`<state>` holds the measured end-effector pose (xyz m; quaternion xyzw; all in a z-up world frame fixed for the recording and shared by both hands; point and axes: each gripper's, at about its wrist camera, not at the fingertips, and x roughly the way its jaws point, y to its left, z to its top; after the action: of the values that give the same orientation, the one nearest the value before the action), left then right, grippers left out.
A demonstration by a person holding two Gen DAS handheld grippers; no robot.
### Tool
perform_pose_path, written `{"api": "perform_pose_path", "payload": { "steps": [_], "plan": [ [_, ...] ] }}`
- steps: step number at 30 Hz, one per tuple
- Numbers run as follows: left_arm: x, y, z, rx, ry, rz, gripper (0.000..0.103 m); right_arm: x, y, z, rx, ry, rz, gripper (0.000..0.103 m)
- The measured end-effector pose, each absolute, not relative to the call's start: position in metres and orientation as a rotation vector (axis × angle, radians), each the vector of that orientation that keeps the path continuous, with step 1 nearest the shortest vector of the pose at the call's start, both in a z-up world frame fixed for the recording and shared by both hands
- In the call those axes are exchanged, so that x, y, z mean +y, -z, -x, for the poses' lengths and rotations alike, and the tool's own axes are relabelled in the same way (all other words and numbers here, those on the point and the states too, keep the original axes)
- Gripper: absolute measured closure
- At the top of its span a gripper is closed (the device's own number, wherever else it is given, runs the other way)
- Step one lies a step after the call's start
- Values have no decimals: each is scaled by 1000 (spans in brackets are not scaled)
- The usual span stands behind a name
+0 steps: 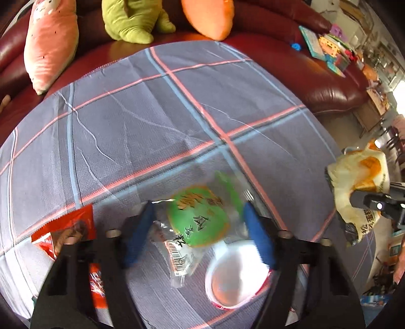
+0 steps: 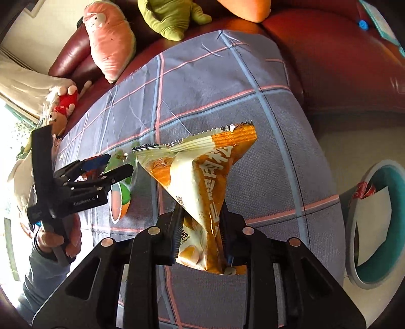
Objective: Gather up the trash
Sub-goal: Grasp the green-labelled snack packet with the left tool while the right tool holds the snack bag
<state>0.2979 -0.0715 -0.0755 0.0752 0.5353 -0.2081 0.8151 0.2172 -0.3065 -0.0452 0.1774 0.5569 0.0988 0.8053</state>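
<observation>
My right gripper (image 2: 201,222) is shut on an orange and white cake wrapper (image 2: 200,174) and holds it above the plaid cloth (image 2: 227,101); the wrapper also shows in the left wrist view (image 1: 359,182). My left gripper (image 1: 200,225) is open, its blue pads either side of a green and clear snack wrapper (image 1: 197,215) lying on the cloth (image 1: 152,114). A white cup with a red rim (image 1: 235,275) lies on its side just below that wrapper. A red wrapper (image 1: 65,232) lies at the left. The left gripper also shows in the right wrist view (image 2: 111,167).
A teal-lined bin (image 2: 374,227) with trash inside stands on the floor at the right. Pink (image 1: 50,43), green (image 1: 134,20) and orange (image 1: 207,17) plush pillows sit on the dark red sofa (image 1: 316,76). Books and toys (image 1: 326,50) lie on the sofa's right.
</observation>
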Motion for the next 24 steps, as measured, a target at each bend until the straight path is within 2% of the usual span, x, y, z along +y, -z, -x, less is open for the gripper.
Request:
{"api": "perform_pose_path", "payload": {
  "steps": [1, 5, 7, 11, 12, 13, 14, 16, 19, 24],
  "plan": [
    [-73, 74, -293, 1142, 452, -161, 56, -307, 46, -215, 1192, -211, -386, 77],
    [-81, 68, -270, 1125, 462, -182, 72, -308, 47, -205, 1189, -209, -408, 77],
    [-81, 66, -260, 1126, 463, -171, 77, -310, 46, -198, 1182, -204, -420, 77],
    [-73, 62, -253, 1135, 454, -118, 76, -315, 44, -186, 1168, -189, -432, 78],
    [-71, 61, -251, 1140, 446, -111, 73, -315, 43, -185, 1166, -186, -434, 78],
    [-69, 61, -249, 1143, 432, -106, 61, -317, 43, -182, 1165, -185, -438, 78],
    [-67, 61, -246, 1145, 418, -107, 44, -318, 44, -180, 1165, -184, -444, 78],
    [-64, 62, -239, 1123, 386, -115, 25, -318, 47, -175, 1170, -185, -453, 78],
    [-62, 68, -234, 1125, 343, -138, 19, -319, 52, -169, 1180, -190, -466, 78],
    [-66, 85, -236, 1184, 347, -115, 19, -320, 55, -164, 1180, -201, -488, 78]
  ]
}}
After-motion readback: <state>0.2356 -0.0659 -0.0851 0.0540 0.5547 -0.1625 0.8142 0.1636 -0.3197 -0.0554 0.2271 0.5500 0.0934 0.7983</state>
